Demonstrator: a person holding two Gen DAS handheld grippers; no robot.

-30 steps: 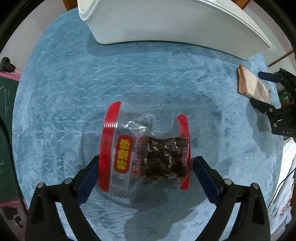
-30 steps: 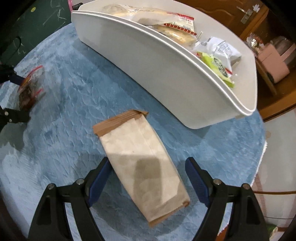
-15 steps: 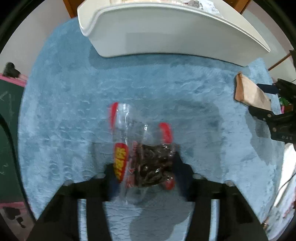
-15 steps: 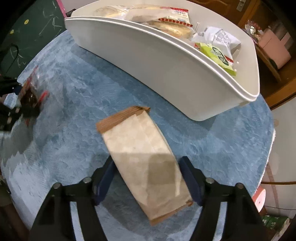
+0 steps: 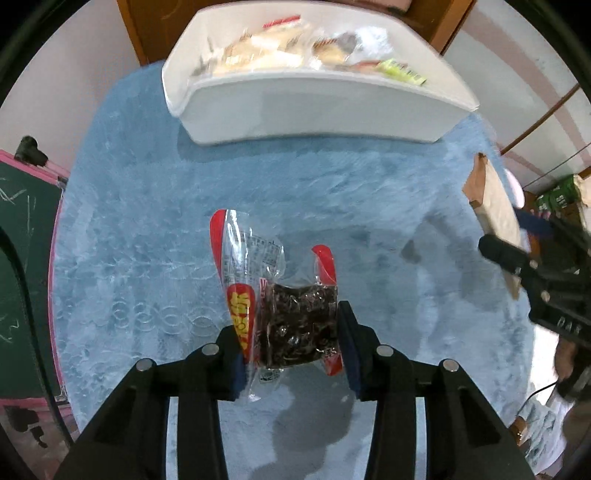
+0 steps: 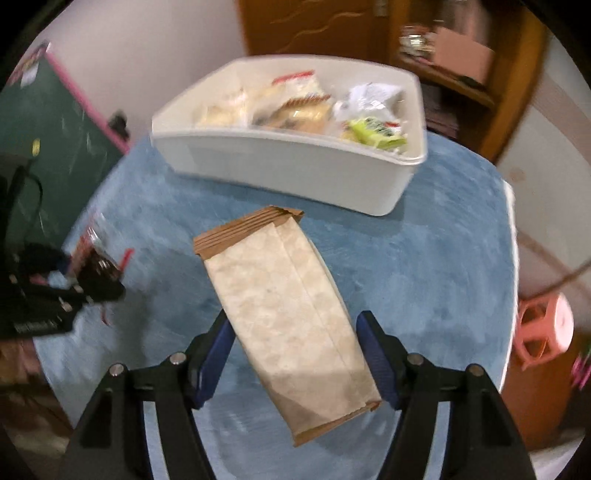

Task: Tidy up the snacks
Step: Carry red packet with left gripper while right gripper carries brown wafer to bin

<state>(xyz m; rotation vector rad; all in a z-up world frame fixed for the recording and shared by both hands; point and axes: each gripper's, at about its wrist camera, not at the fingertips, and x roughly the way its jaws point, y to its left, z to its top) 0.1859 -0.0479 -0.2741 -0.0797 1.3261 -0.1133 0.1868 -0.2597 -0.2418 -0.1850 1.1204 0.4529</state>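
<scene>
A round table covered in a fuzzy blue cloth (image 5: pixel 155 229) fills both views. At its far side stands a white plastic bin (image 6: pixel 280 166), and packets of snacks (image 6: pixel 291 103) lie heaped inside it, among them a green one near the right end.

The left gripper (image 5: pixel 291 339) is clamped on a clear snack bag with red edges (image 5: pixel 288 306); dark pieces show through the film, and the blue pads press against both of its sides. The bag hangs above the cloth, with a shadow under it.

The right gripper (image 6: pixel 295 354) is closed on a brown paper bag (image 6: pixel 284 310), its fingers pressed to the two long edges. The bag is tilted, folded top pointing toward the bin, and it is lifted off the cloth.

Each gripper appears at the edge of the other's view, well apart across the table.

Around the table the room shows a pale wall, a wooden door (image 6: pixel 314 26) and wooden shelving behind the bin, a green chalkboard with a pink frame (image 6: pixel 48 147) to the left, and a pink plastic stool (image 6: pixel 543 332) on the floor to the right.
</scene>
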